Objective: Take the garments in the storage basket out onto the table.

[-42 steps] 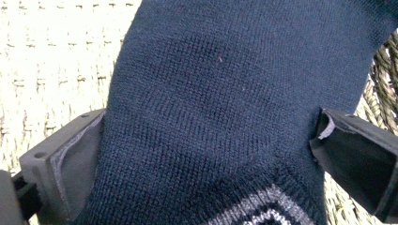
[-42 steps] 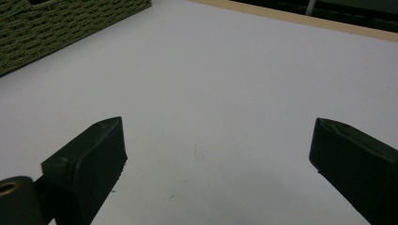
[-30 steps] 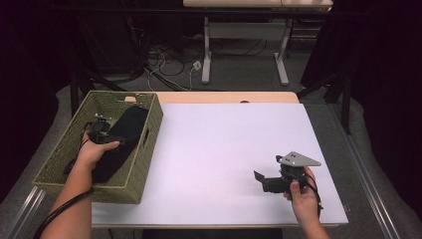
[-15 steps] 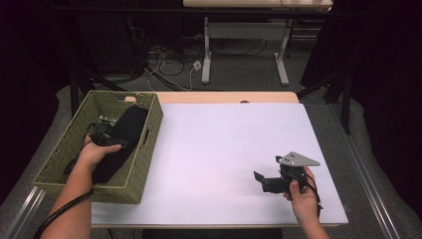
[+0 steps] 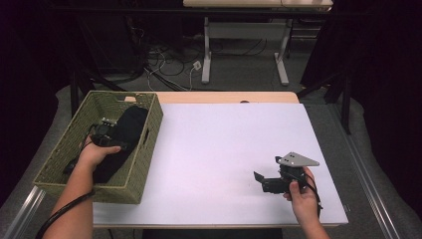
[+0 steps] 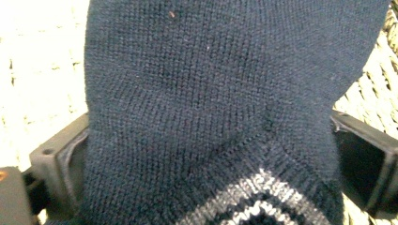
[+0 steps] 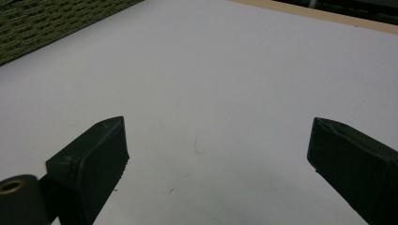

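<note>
A dark navy knit sock (image 5: 127,132) with a grey striped cuff (image 6: 253,201) lies in the woven green basket (image 5: 64,164) at the table's left, its far end leaning on the basket's right wall. My left gripper (image 5: 103,133) is down in the basket, open, jaws spread wide on either side of the sock (image 6: 211,93), which spans the whole gap between them. My right gripper (image 5: 266,183) hovers low over the white table top near the front right, open with nothing between its fingers (image 7: 91,159).
The white sheet (image 5: 224,149) covers the table from the basket to the right edge. A corner of the basket (image 7: 42,23) shows far off in the right gripper view. Table legs and cables stand on the floor beyond the far edge.
The left hand has shifted slightly inside the basket around the sock. The right gripper has stayed put.
</note>
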`<state>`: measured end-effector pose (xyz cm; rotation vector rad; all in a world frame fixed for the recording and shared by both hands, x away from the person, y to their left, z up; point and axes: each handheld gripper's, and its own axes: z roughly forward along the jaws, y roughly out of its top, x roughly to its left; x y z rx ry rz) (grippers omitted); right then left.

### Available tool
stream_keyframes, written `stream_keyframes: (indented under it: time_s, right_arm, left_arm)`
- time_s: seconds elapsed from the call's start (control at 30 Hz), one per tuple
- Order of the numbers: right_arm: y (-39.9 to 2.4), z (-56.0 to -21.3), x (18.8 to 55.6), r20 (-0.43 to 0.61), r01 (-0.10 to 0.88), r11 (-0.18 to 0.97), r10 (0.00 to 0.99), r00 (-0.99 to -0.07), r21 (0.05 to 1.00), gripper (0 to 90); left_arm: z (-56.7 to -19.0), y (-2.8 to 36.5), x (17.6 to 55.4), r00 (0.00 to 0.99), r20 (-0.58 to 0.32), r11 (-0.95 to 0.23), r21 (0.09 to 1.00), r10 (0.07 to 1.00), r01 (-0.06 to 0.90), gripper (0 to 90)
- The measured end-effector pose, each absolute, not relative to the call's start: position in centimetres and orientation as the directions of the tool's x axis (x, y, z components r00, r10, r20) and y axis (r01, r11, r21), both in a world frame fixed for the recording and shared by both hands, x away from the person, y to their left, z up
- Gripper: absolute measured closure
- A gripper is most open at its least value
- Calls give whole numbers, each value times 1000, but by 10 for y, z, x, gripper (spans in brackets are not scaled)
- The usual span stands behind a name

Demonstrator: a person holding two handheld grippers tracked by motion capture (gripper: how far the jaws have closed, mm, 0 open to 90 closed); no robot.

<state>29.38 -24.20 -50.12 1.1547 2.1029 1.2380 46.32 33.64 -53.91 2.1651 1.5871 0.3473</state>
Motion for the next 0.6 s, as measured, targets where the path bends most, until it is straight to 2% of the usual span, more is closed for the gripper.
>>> stream_keyframes:
  time_s: [0.1,0.43,0.6]
  right_arm:
    - [-241,-502,294,46,443,246,832,-553,862,55]
    - [-241,-503,294,32,442,264,830,-558,857,62]
    - [-241,-503,295,28,439,267,829,-559,858,62]
  left_arm:
    - [-538,337,462,311,-34,-258,477,950,840,107]
    - [-533,333,455,330,-6,-284,496,944,821,367]
    - [-531,333,453,336,1,-291,505,942,813,446]
